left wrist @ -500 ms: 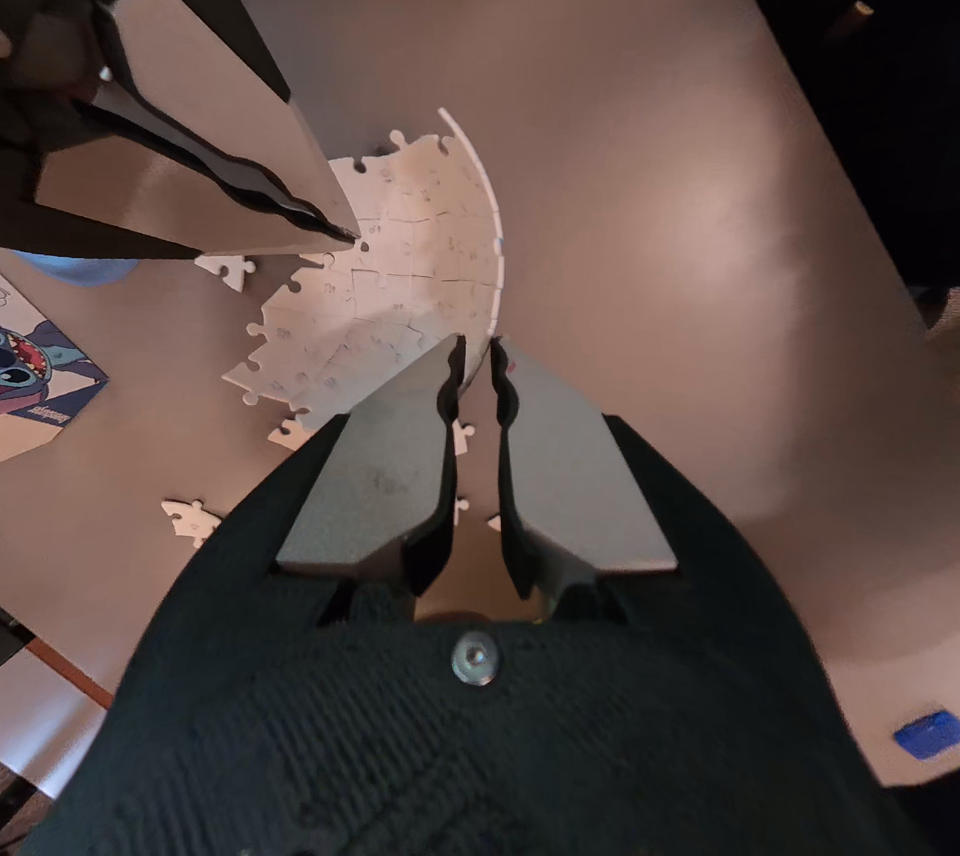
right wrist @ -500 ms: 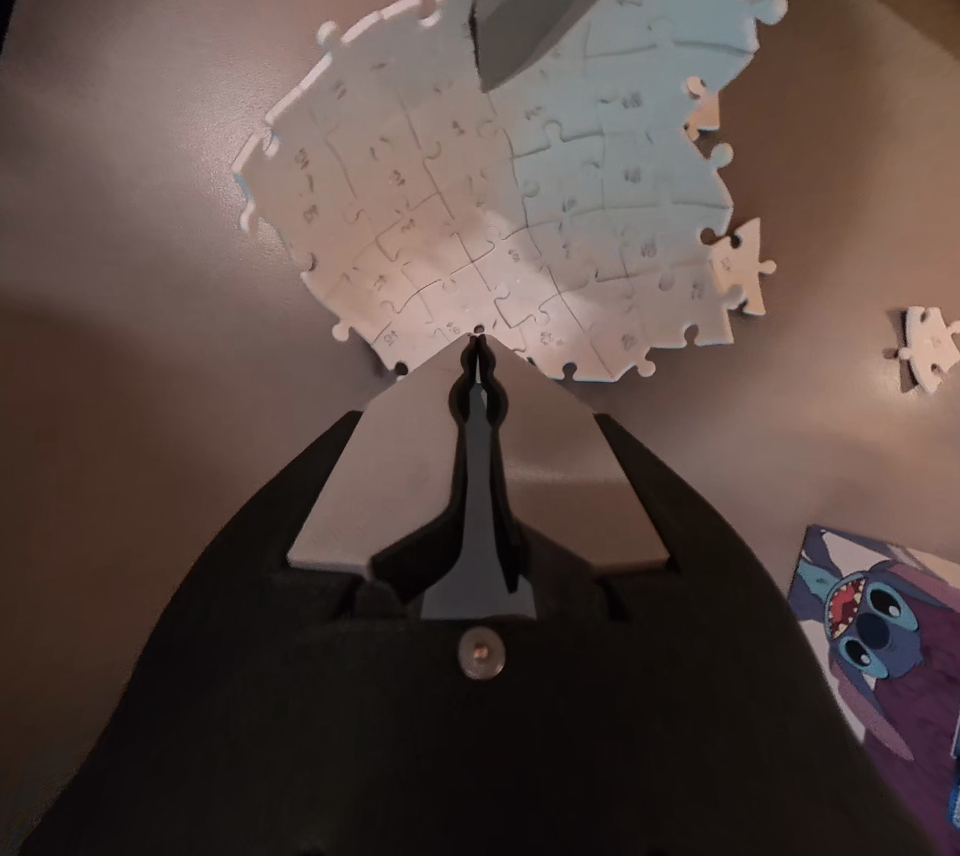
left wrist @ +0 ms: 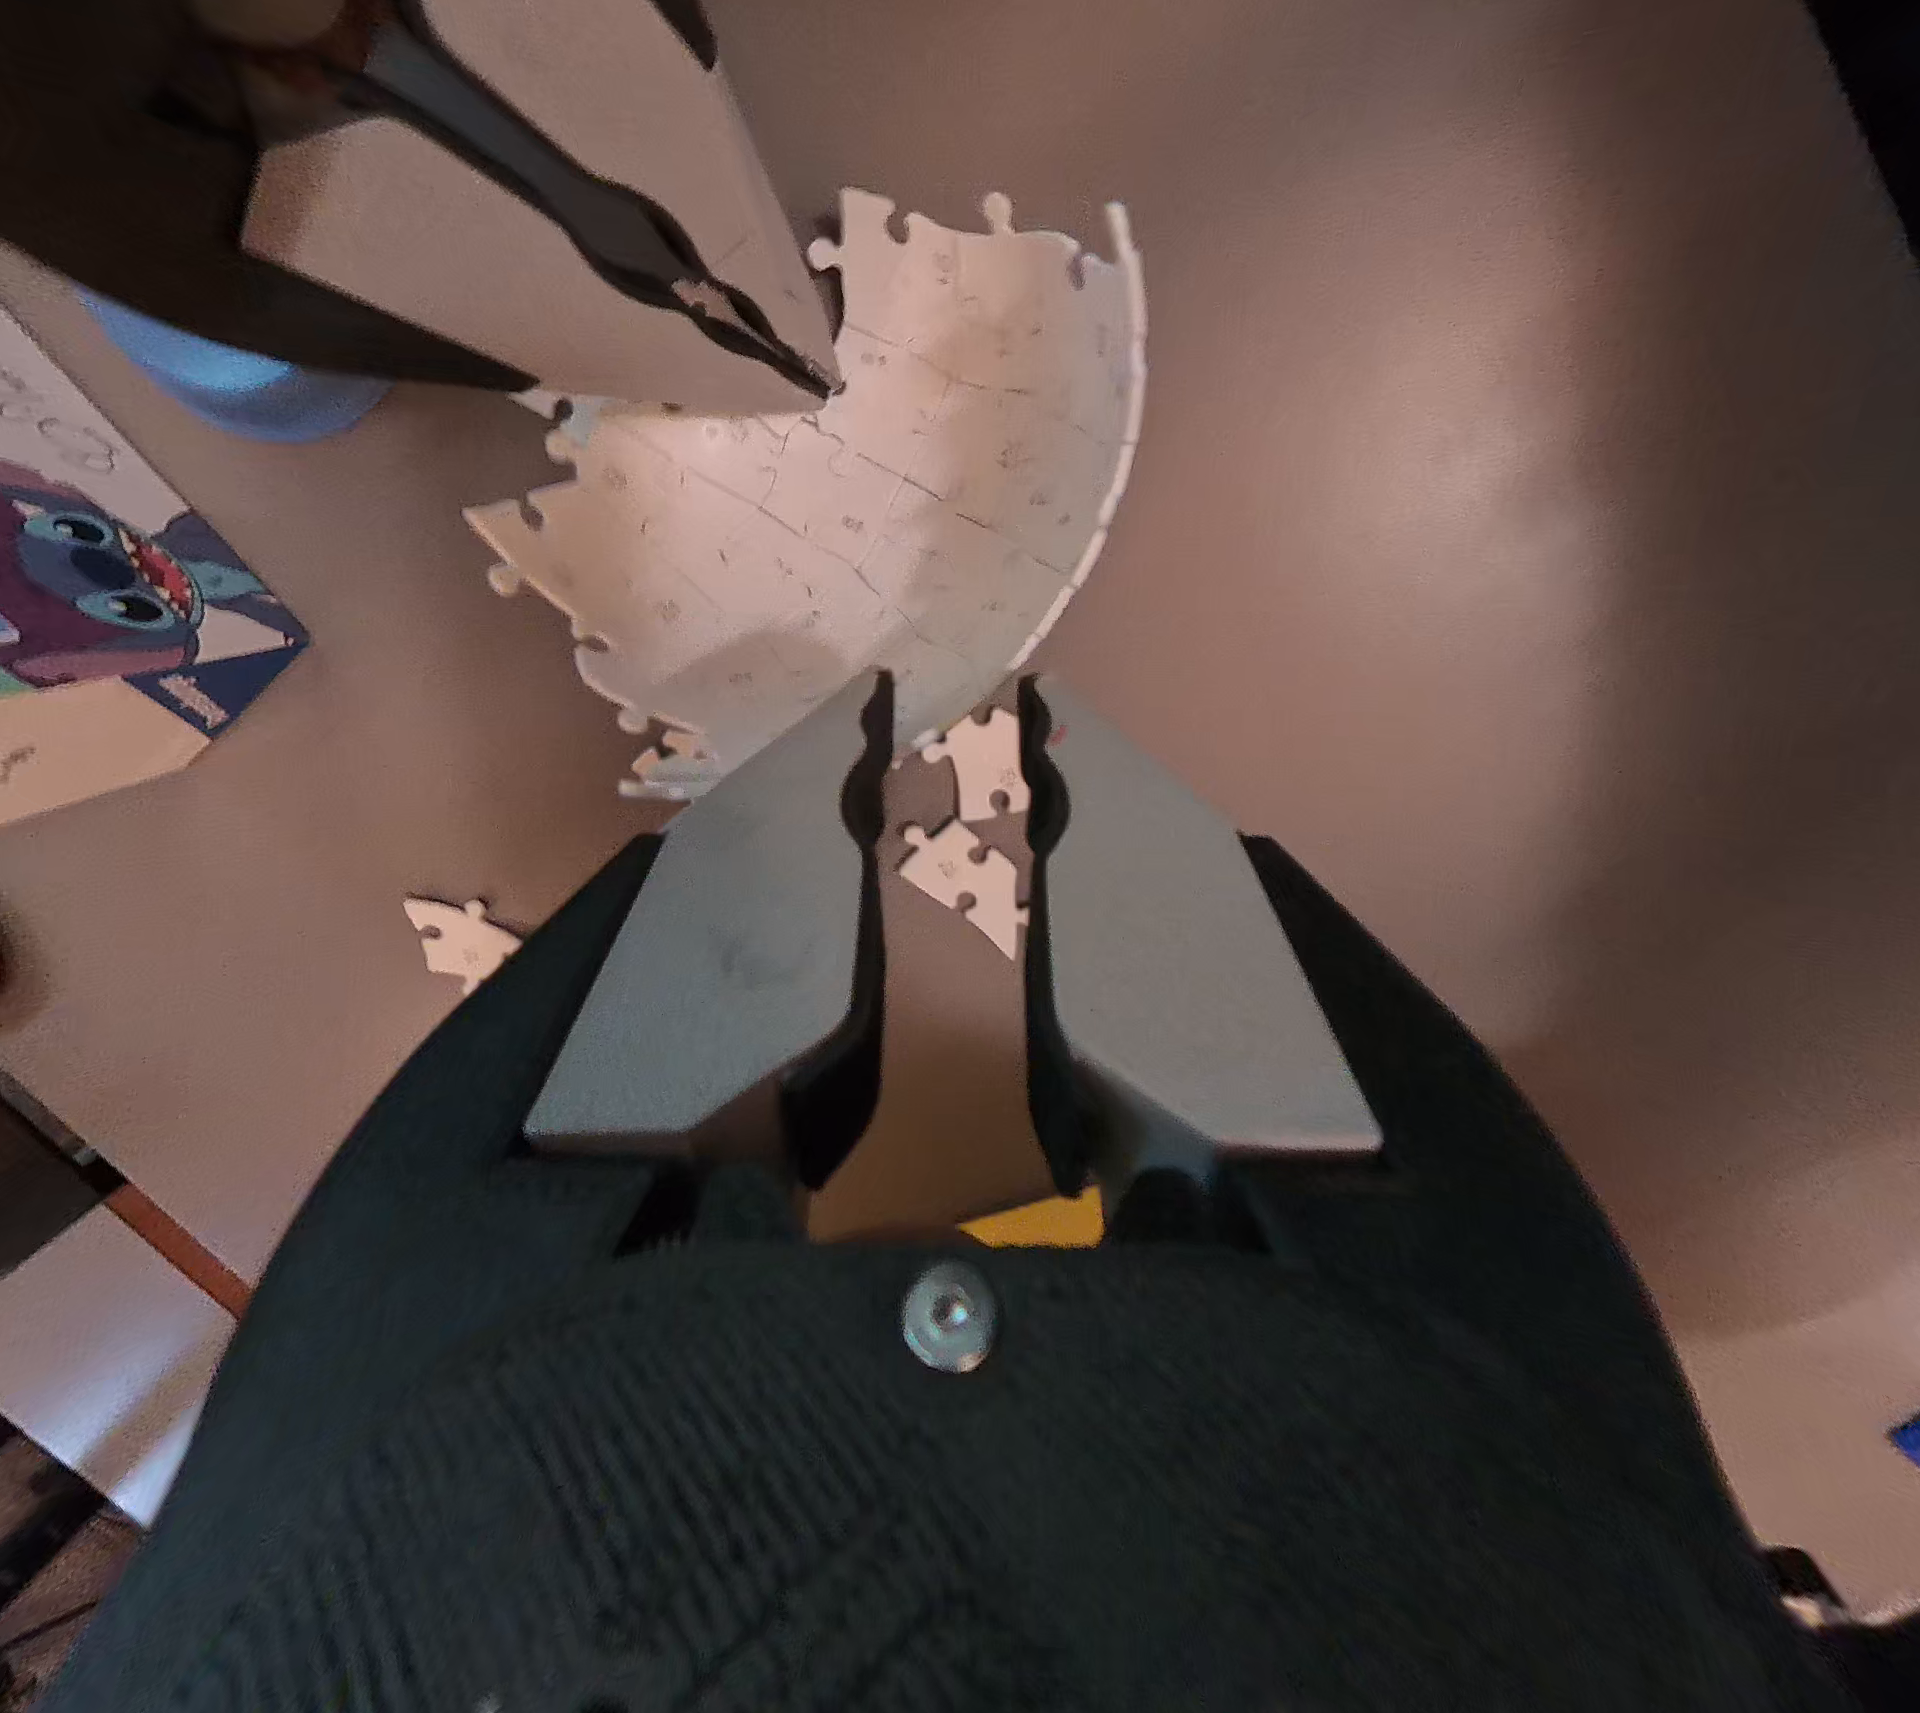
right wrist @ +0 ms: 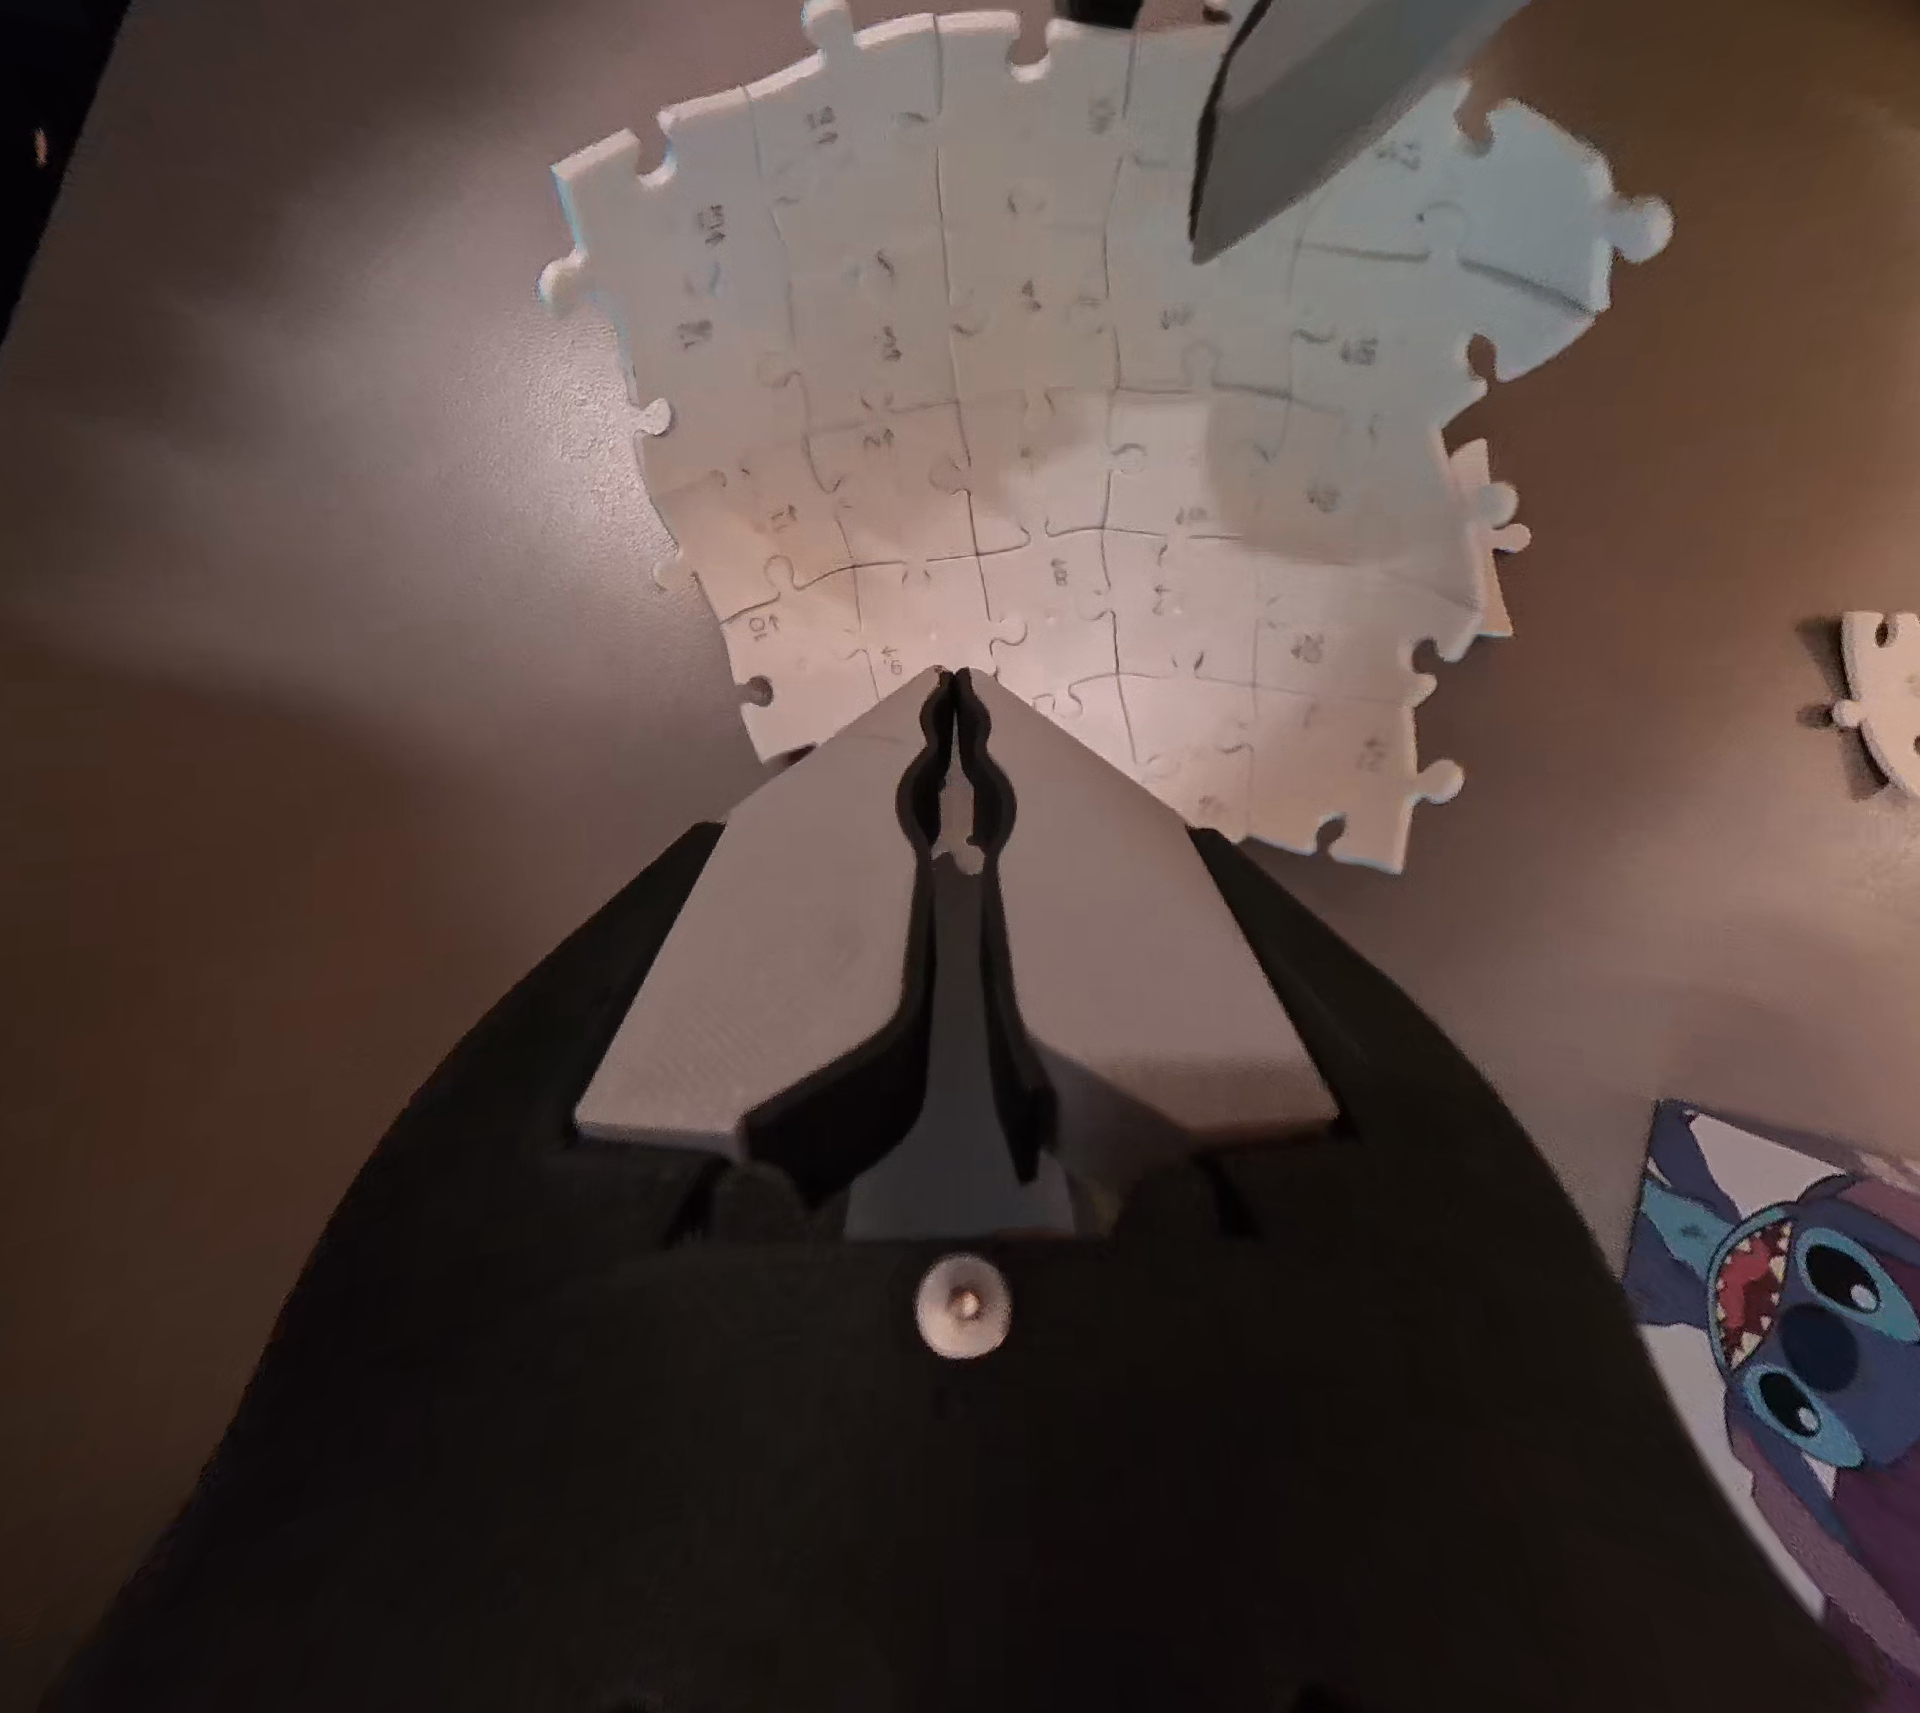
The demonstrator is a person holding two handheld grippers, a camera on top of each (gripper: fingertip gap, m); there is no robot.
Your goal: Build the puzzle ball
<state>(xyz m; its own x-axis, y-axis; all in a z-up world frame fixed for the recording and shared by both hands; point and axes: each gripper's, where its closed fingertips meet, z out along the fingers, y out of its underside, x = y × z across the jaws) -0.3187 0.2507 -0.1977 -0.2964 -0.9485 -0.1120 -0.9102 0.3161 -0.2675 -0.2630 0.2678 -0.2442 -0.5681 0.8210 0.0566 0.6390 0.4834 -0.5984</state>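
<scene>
The curved shell of joined puzzle pieces is plain white with small dark printed marks on each piece. Loose jigsaw pieces, also white, show lower centre in the left wrist view. The matte surface reads grey-brown with pale glare patches. At lower right of the right wrist view lies a printed card — blue and purple cartoon creature, red mouth. Each hand-held gripper has grey fingers on a black body — the left hand-held gripper alike.
</scene>
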